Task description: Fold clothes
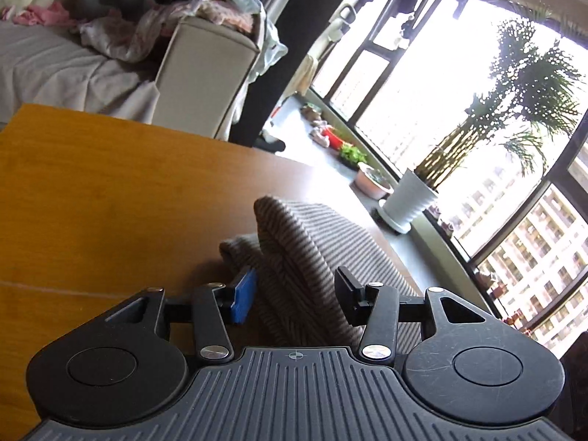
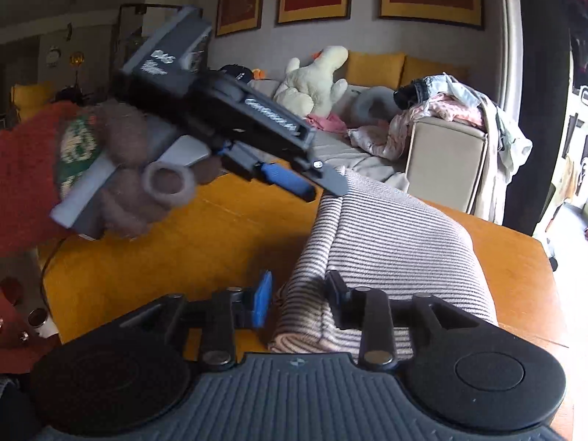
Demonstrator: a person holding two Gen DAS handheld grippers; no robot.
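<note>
A grey-and-white striped garment [image 1: 305,242] lies folded into a thick bundle on the orange wooden table [image 1: 92,202]. My left gripper [image 1: 296,294] is open, its blue pad and black finger standing either side of a raised fold at one end. In the right wrist view the same garment [image 2: 397,231] stretches away over the table [image 2: 183,250]. My right gripper [image 2: 299,299] is open at its near end, black finger over the cloth, blue pad just clear of the edge. The left gripper [image 2: 323,187] reaches the far corner, held by a gloved hand [image 2: 125,169] with a red sleeve.
Behind the table a beige sofa carries a heap of loose clothes [image 2: 452,106] and plush toys [image 2: 316,81]. A white potted plant [image 1: 411,202] stands by the big windows. The table's right edge [image 2: 544,257] runs close to the garment.
</note>
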